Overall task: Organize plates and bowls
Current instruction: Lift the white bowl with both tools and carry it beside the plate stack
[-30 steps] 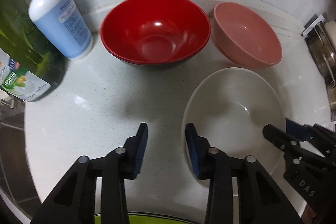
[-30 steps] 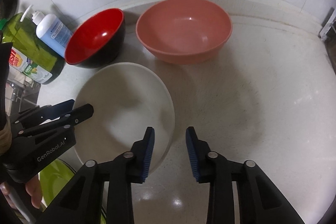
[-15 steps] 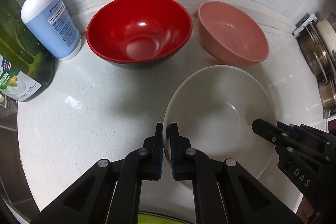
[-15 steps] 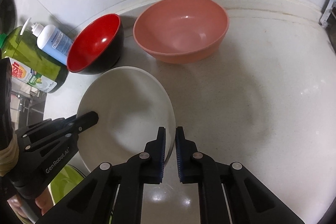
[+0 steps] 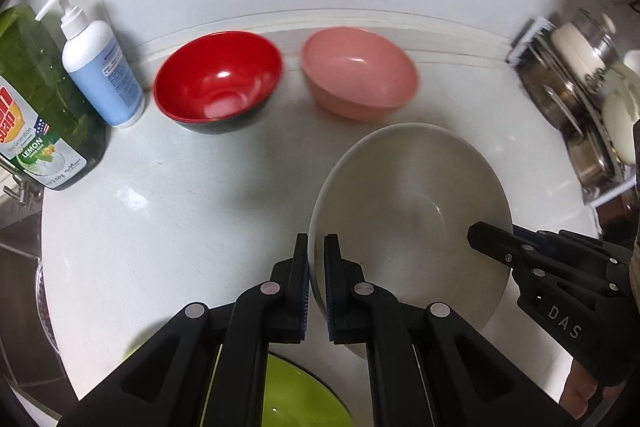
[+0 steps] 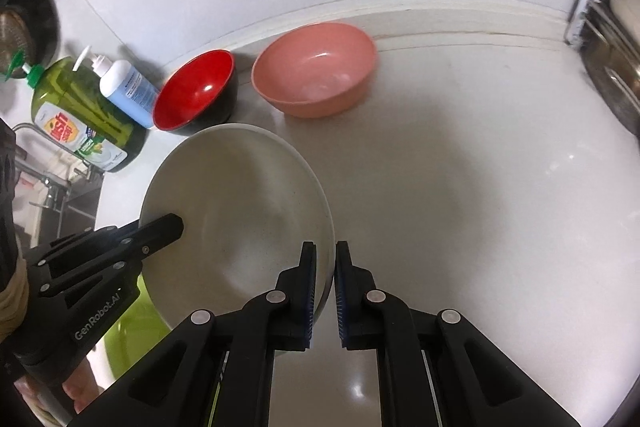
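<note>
left wrist view shows the left tongs [image 5: 316,283] pinched narrow onto the near-left rim of the white bowl [image 5: 412,211], one finger outside the wall and one inside. right wrist view shows the right tongs [image 6: 325,291] clamped the same way on the opposite rim of that bowl [image 6: 236,211], so the bowl hangs between the two tools, each tool reaching in from its own side and each visible in the other's camera. the bowl looks lifted off the white tabletop [image 5: 168,211] and tipped a little, with its mouth up; how far it clears the surface i cannot tell.

the relation that matters most: the red bowl [image 5: 218,81] and the pink bowl [image 5: 360,73] sit side by side at the back of the tabletop, near the wall, straight ahead of both tongs and beyond the held bowl. the pink one lies more toward the right tongs, the red one more toward the left. a lime-green dish [image 5: 296,395] lies below and closer in, under the left tongs. being round, the white bowl has no long axis to line up; only its level matters.

my guess is that it is being carried toward a stack, though which one is unclear. both hands would need to travel together and level, since a rim pinch on smooth ware could slip. a pump bottle [image 5: 100,67] and green soap jug [image 5: 44,107] stand at the left, a dish rack [image 5: 580,107] at the right.
</note>
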The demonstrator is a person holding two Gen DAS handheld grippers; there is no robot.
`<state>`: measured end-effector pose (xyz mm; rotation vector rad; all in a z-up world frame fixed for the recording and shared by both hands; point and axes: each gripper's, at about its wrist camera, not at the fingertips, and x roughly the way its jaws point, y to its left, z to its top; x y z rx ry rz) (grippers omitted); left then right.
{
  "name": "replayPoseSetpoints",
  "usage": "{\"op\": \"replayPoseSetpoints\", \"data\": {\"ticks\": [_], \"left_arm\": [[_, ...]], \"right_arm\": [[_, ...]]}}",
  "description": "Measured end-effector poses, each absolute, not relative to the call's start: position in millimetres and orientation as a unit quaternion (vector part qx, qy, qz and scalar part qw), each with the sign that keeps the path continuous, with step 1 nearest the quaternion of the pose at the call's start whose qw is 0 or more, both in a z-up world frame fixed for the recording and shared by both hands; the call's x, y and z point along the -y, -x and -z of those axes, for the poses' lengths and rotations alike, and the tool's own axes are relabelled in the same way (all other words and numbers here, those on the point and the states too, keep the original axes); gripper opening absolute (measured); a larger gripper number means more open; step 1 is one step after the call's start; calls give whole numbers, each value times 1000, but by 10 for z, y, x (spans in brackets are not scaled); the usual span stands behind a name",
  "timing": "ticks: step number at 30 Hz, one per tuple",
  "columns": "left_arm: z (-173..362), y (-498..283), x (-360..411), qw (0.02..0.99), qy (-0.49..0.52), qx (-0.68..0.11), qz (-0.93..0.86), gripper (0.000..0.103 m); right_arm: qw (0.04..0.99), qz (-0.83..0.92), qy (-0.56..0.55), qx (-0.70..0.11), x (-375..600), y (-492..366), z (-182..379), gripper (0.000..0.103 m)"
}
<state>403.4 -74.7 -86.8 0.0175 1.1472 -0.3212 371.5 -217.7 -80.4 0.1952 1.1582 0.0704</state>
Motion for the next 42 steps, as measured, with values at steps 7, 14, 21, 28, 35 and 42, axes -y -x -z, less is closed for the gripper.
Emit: {"op": "replayPoseSetpoints", "data": {"ticks": [7, 14, 21, 28, 35, 42], "left_arm": [[814, -3692, 986, 820, -7, -543, 181, 8], [951, -3377, 1279, 799, -25, -561, 214, 9], [1155, -3186, 1526, 775, -46, -586, 231, 9], [1289, -3089, 1693, 763, -62, -600, 231, 10], [1327, -3092, 1772, 759, -65, -607, 224, 10], [1366, -3123, 1748, 758, -57, -612, 219, 10]], "right_arm": [[837, -5, -94, -540, 2353, -3306, 696, 10], [832, 30, -115, -542, 2614, -2889, 803, 11], [818, 52, -142, -554, 2853, -2598, 1049, 11], [809, 57, -159, -563, 3037, -2466, 1238, 11], [805, 52, -162, -569, 3133, -2437, 1313, 11], [801, 46, -159, -575, 3138, -2440, 1361, 11]]}}
